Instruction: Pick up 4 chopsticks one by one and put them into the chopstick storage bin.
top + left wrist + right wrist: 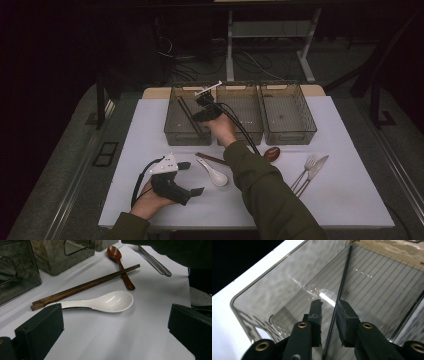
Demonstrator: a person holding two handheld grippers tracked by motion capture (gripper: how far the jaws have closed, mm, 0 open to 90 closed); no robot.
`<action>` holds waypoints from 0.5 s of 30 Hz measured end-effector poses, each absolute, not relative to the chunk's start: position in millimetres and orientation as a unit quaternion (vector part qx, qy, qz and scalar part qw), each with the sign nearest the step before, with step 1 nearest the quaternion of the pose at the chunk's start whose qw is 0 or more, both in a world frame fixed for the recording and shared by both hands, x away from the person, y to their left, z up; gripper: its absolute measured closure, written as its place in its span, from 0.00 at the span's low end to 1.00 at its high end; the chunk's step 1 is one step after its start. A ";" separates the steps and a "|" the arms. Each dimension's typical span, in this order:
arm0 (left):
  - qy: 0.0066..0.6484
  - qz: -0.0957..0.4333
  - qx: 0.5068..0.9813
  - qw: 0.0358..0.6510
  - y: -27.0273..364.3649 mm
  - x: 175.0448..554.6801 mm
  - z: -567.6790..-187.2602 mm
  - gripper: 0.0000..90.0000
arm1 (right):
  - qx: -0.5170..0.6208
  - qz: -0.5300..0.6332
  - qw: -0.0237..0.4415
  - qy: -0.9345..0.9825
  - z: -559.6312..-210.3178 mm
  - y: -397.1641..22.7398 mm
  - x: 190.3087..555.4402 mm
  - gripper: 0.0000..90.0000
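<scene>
Black slender chopstick is seen between the slightly parted jaws of the right gripper, inside the smoky plastic bin; release should be finished before lifting clear.

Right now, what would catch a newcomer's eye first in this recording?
The right gripper is lowered into the leftmost of three smoky bins, jaws slightly apart around a dark chopstick. In front of the bins, a glossy white spoon lies beside brown chopsticks, with the left gripper open before it.
</scene>
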State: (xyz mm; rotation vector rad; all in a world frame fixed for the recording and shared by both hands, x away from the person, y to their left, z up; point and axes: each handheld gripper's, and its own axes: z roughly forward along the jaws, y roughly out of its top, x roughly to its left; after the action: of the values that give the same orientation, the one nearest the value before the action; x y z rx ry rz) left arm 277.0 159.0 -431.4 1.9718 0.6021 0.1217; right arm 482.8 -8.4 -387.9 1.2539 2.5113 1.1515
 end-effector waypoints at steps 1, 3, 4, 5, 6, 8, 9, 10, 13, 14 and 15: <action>0.250 0.051 0.820 0.512 159.1 277.0 -431.5 0.00 | 0.409 0.379 0.050 0.829 -387.1 -8.8 482.5 0.76; 0.250 0.051 0.820 0.512 159.0 277.1 -431.6 0.00 | 0.403 0.381 0.041 0.831 -385.1 -9.8 481.8 0.70; 0.250 0.051 0.820 0.512 159.0 277.0 -431.6 0.00 | 0.399 0.384 0.038 0.832 -383.8 -10.7 481.4 0.67; 0.250 0.051 0.820 0.512 159.0 277.0 -431.6 0.00 | 0.394 0.387 0.033 0.833 -382.2 -11.9 480.7 0.63; 0.250 0.051 0.821 0.512 159.0 277.1 -431.7 0.00 | 0.390 0.389 0.030 0.834 -380.8 -13.3 479.9 0.60; 0.248 0.053 0.821 0.511 159.3 277.5 -431.5 0.00 | 0.380 0.396 0.028 0.835 -377.9 -16.8 477.4 0.56; 0.249 0.053 0.821 0.512 159.2 277.3 -431.6 0.00 | 0.375 0.398 0.029 0.837 -376.4 -18.8 475.8 0.54; 0.249 0.053 0.821 0.511 159.2 277.3 -431.6 0.00 | 0.371 0.399 0.031 0.838 -374.8 -21.0 474.1 0.52; 0.251 0.052 0.821 0.510 159.0 277.3 -431.9 0.00 | 0.360 0.405 0.033 0.840 -370.7 -28.9 469.2 0.48; 0.250 0.052 0.822 0.508 159.0 277.5 -431.9 0.00 | 0.357 0.408 0.033 0.840 -369.3 -31.7 467.6 0.47; 0.249 0.053 0.823 0.508 159.1 277.6 -431.9 0.00 | 0.356 0.409 0.034 0.840 -367.6 -34.4 465.9 0.47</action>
State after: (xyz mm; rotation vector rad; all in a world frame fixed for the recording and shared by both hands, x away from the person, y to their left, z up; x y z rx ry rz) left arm 277.6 159.1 -431.9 1.9842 0.5996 0.1271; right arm 465.9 -34.4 -367.6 1.0937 2.5811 1.2582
